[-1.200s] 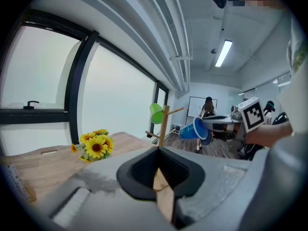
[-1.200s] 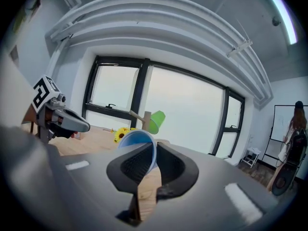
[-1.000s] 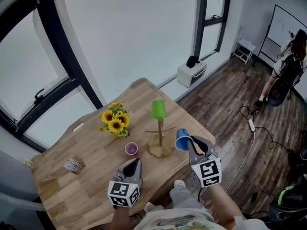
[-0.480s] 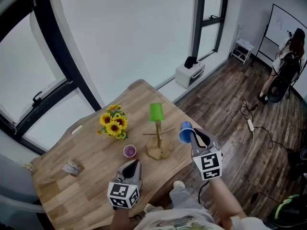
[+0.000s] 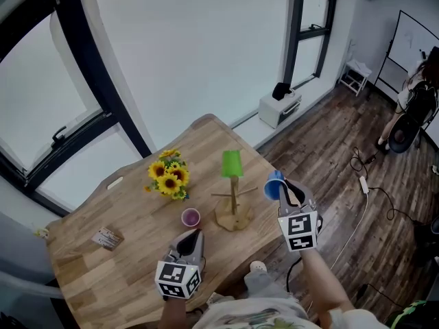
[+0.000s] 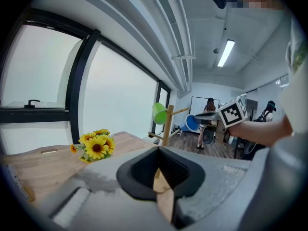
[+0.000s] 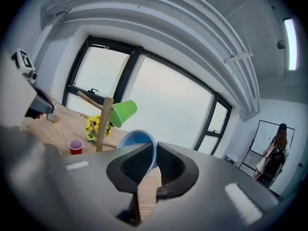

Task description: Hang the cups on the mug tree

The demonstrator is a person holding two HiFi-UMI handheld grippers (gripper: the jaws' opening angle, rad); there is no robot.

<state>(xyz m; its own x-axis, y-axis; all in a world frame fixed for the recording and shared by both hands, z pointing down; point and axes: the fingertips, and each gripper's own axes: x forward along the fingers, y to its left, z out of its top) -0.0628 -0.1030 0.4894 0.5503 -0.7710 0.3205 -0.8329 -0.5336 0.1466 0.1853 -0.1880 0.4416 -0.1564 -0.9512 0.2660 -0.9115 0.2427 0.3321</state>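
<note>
Our right gripper is clamped on the wall of the blue cup, which we hold tipped on its side in the air over the right edge of the table. In the right gripper view the rim of this cup is pinched between the two pads of the gripper. The cup is just to the right of the tree, near one of its side pegs but clear of it.

The green cup already hangs at the top of the tree, tilted with its mouth down. The red cup stands upright on the table, just left of the tree's base. Behind it are the sunflowers, and a small pack lies well apart to the left.

Our left gripper hovers low over the near part of the table, pointing towards the red cup. Its jaws are closed together with nothing between them.

A person stands far off across the room, by a whiteboard
</note>
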